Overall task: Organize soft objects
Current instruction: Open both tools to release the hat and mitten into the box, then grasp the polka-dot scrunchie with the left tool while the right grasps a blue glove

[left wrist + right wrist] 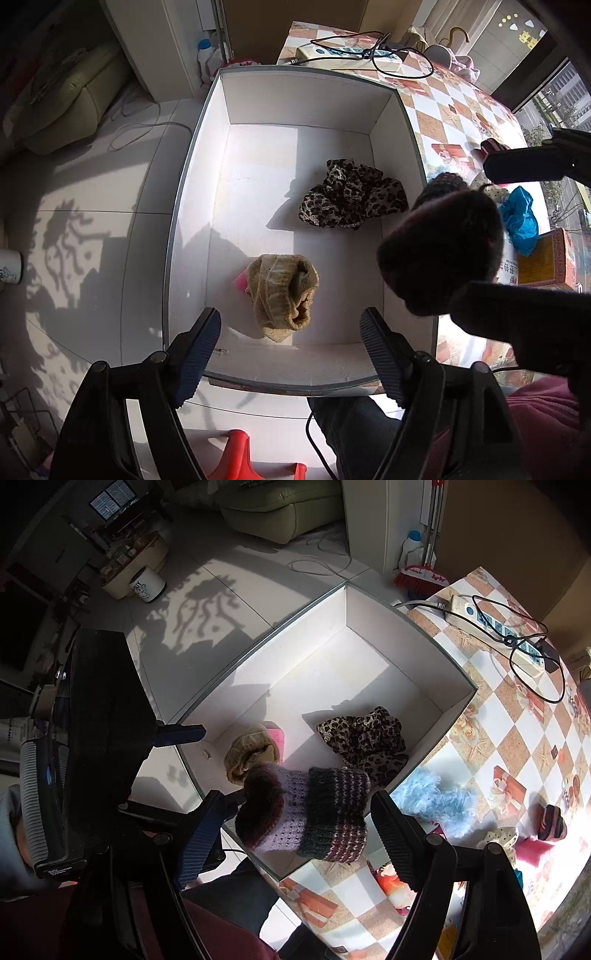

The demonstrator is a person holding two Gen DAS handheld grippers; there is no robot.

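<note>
A large white box (207, 155) with a grey rim stands at the edge of the checkered surface (517, 746), and everything else is placed against it. On the box floor, toward the near wall, lies a bunched tan knit sock (282, 295) with a pink item (240, 282) touching its side and partly hidden beneath it; farther in, toward the box's surface-side wall, lies a crumpled leopard-print cloth (352, 195), apart from the sock. The left claw (290, 356) hangs over the near end of the box, pointing steeply down, its jaws spread wide with nothing between them; the tan sock sits below and beyond the fingertips. The right claw (297, 830) stands over the near corner of the box, its jaws also spread wide. Between them is a striped knit hat (306, 812) in lilac, maroon and dark green; the right pad stands clear of it, while at the left pad contact cannot be told. Just outside the box on the surface lies a fluffy light-blue item (439, 805), and farther from the box a spotted cloth (502, 836) and a dark striped knit piece (550, 821). Beyond the box's far corner, a white power strip (495, 627) with a black cable lies on the surface.
</note>
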